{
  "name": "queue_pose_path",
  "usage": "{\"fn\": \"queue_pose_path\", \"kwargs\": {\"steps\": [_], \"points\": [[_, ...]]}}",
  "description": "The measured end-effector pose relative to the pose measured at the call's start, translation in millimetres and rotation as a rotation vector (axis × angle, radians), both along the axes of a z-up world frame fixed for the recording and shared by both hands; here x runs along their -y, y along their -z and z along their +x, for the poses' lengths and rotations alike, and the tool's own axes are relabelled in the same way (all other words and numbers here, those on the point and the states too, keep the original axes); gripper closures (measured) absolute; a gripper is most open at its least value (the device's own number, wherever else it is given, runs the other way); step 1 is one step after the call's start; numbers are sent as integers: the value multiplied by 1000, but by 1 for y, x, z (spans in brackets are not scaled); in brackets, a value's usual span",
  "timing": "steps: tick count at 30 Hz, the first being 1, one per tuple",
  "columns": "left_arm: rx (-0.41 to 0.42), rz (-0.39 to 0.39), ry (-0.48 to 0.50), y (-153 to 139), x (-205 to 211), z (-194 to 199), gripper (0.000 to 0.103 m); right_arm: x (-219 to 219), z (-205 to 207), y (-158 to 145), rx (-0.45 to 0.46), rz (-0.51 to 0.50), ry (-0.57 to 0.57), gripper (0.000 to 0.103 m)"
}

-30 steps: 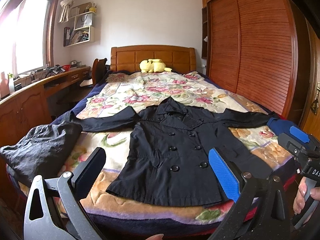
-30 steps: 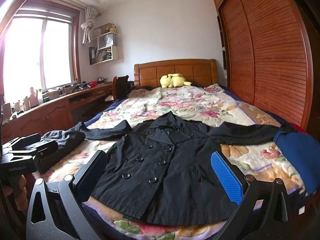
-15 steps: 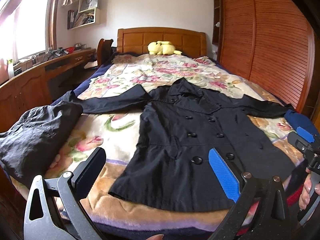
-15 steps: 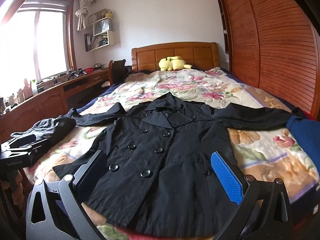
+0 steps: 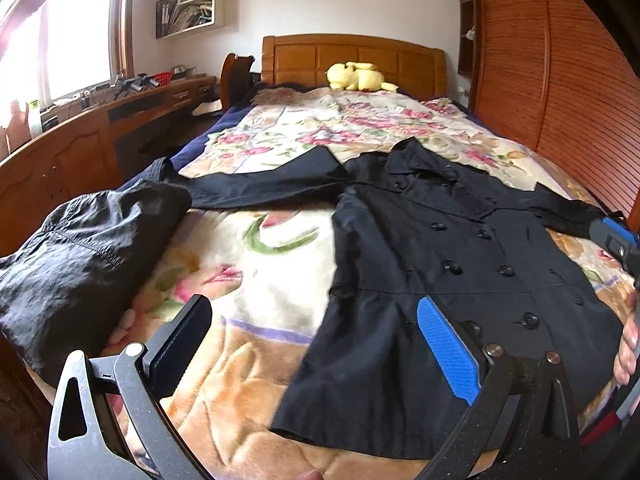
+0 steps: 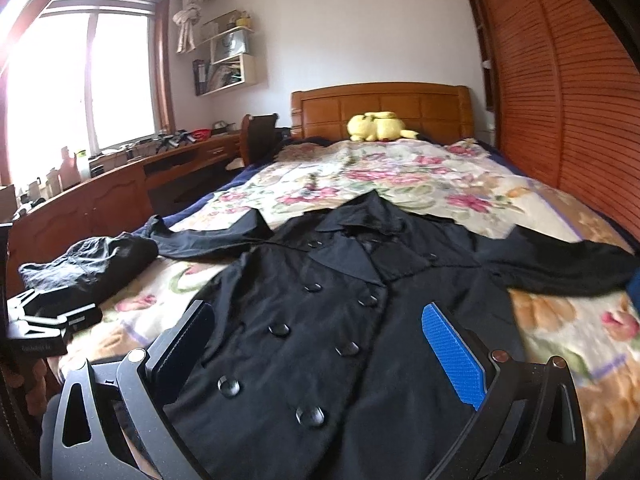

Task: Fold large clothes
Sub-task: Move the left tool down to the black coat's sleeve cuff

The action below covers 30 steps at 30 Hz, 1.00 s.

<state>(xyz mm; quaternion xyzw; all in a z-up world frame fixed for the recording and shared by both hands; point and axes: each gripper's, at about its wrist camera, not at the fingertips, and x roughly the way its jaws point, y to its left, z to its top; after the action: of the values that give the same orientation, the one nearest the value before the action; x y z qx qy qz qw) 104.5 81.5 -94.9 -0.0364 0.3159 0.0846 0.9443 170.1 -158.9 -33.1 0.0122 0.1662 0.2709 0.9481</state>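
Left wrist view: a crumpled dark garment [image 5: 88, 256] lies at the bed's left edge; beside it the black double-breasted coat [image 5: 432, 280] lies flat, buttoned, sleeves spread, on the floral blanket [image 5: 256, 264]. The left gripper [image 5: 312, 344] and right gripper [image 6: 316, 344] both gape, holding nothing.

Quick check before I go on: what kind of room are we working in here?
A bedroom, most likely in a home. A bed with a wooden headboard and a floral blanket, a yellow plush toy by the headboard, and a slatted wooden wardrobe alongside.
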Motion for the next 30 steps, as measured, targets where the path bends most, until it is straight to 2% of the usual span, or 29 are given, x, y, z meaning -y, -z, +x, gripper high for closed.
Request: {"fn": "queue_pose_path", "kwargs": {"steps": [7, 13, 16, 19, 27, 30], "points": [[-49, -11, -11, 14, -28, 32, 0, -36, 56, 13, -14, -45, -68, 0], [-116, -43, -1, 27, -55, 74, 0, -62, 103, 38, -32, -161, -70, 0], [-138, -88, 16, 31, -69, 101, 0, -68, 122, 60, -103, -197, -82, 0], [-140, -112, 25, 34, -83, 128, 0, -69, 127, 61, -111, -203, -93, 0], [-200, -42, 4, 44, -102, 196, 0, -68, 137, 63, -140, -180, -95, 0], [-195, -37, -24, 48, -116, 216, 0, -72, 137, 64, -151, -167, -94, 0]]}}
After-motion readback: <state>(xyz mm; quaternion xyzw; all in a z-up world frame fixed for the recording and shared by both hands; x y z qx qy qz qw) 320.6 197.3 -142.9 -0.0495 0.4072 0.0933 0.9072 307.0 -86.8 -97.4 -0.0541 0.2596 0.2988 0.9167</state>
